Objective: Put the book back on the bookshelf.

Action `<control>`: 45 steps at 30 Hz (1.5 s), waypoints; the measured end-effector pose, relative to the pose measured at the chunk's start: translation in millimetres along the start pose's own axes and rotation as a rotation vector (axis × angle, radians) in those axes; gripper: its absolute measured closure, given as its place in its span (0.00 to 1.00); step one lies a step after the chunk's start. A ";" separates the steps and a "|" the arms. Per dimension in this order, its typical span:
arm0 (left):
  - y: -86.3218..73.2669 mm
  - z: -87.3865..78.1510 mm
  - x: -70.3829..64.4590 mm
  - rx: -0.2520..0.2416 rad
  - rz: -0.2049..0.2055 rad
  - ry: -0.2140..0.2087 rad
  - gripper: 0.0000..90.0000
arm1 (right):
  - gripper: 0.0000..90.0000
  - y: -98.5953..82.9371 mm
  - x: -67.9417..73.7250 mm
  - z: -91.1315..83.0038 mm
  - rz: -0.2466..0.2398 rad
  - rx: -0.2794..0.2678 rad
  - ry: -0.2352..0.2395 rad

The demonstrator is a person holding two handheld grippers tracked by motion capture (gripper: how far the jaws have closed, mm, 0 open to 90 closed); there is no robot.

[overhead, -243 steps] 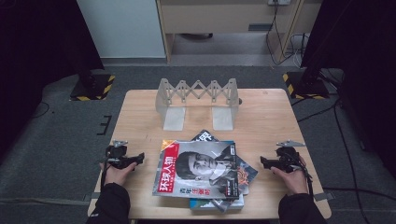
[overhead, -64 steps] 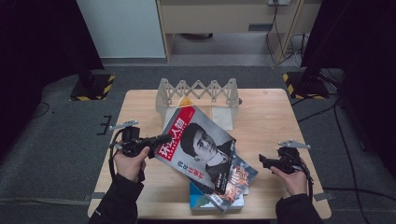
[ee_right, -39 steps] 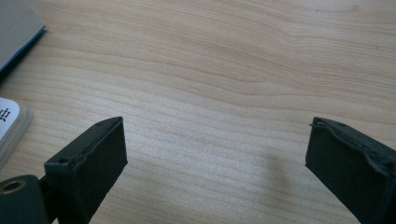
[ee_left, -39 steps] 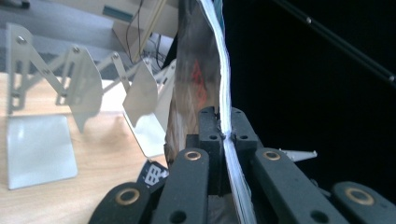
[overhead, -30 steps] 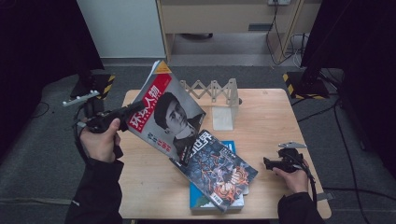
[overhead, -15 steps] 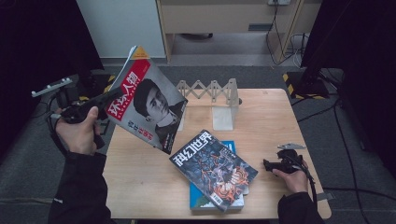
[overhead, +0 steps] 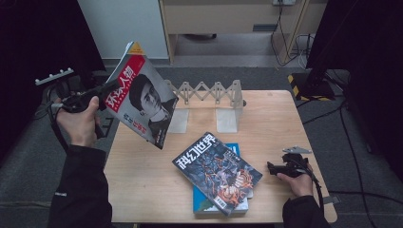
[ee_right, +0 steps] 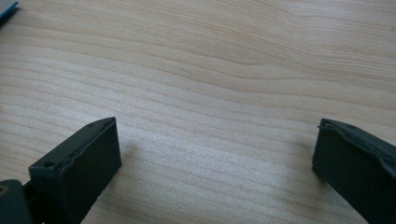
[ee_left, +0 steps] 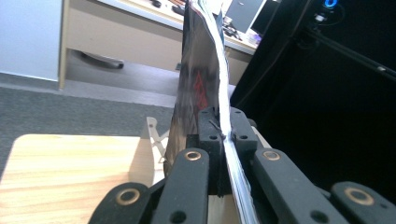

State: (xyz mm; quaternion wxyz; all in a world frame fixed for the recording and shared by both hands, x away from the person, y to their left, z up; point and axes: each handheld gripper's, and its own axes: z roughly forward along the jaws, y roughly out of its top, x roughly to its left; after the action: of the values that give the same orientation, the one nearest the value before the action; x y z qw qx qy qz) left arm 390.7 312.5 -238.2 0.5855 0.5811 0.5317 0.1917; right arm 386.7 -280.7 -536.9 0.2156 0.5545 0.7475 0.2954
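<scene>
Magazine with the red masthead and portrait cover (overhead: 142, 97) hangs tilted above the wooden table's (overhead: 142, 190) left edge, your left gripper (ee_left: 223, 135) clamped on its edge. Thin, glossy and floppy, it may sag or slip; grip nearer the spine. Your right gripper (ee_right: 212, 163) rests with jaws apart.

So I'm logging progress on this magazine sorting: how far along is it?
Early. Done: the red-spined magazine is off the pile, in the air. In hand: the left claw is shut on its edge, left of the accordion rack. Left: slotting it, then the dark-cover magazine and blue book lying flat. The right claw rests open on the table.
</scene>
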 end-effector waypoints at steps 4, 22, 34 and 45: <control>3.6 13.6 1.9 0.001 0.017 0.028 0.96 | 0.01 -1.5 0.5 0.3 0.006 -0.015 -0.006; -3.7 66.5 11.8 0.031 0.031 0.109 0.96 | 0.01 -3.7 0.7 0.4 0.003 -0.034 -0.008; -19.2 99.3 5.0 0.072 0.092 0.182 0.96 | 0.01 -3.8 1.0 0.2 0.002 -0.034 -0.011; -26.1 120.8 -3.1 0.088 0.146 0.240 0.96 | 0.01 -3.8 0.9 0.2 0.000 -0.036 -0.012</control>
State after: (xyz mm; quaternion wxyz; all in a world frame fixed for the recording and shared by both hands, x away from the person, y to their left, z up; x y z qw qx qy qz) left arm 481.4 245.8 -289.1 0.4761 0.6164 0.5621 0.2784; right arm 383.9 -280.6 -539.7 0.2298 0.5523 0.7409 0.3054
